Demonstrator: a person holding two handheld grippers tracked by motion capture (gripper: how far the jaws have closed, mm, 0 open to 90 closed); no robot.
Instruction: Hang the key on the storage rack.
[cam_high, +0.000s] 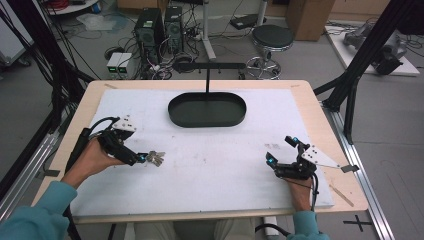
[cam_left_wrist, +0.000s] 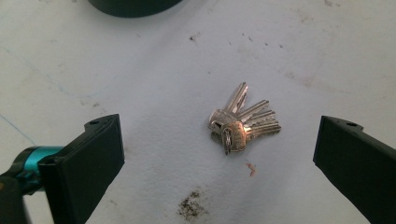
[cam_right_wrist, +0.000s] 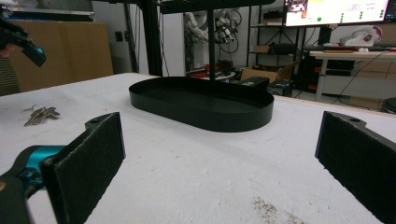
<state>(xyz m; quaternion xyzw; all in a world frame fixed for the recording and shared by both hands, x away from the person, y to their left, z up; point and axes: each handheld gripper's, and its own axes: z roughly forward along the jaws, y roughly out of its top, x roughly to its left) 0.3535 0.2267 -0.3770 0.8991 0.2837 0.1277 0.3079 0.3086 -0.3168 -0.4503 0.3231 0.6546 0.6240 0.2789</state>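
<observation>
One bunch of keys (cam_left_wrist: 243, 123) is the object in hand, and it lies flat on the white mat (cam_high: 220, 165), ungripped. Left gripper (cam_high: 145, 159) is tipped down over it with jaws spread wide; in the left gripper view the keys sit between the two black jaws, nearer the right-hand one, touching neither. Judgement: approach done, closing and lifting not yet begun, so the work is at an early stage. Right gripper (cam_high: 281, 150) rests low on the mat at the person's right, well apart from the keys, jaws likewise wide and empty; in its own view the keys (cam_right_wrist: 41, 115) show far off at left. Farther out, near the middle of the far edge of the mat, stands a black oval tray (cam_high: 207, 110) with a post (cam_high: 207, 80) rising behind it to a crossbar; nothing lies in the part of the tray that I can see. Likely destination is the tray or the bar, but that is a guess. Hard to make out: the number of keys (four or so blades fan out, overlapped), and the ring, which is seen edge-on and partly under the heads. The left gripper view cuts off all but the tray's near rim (cam_left_wrist: 133, 7). The right gripper view crops the top of the post, and in the high view I cannot tell whether the bar carries hooks.
</observation>
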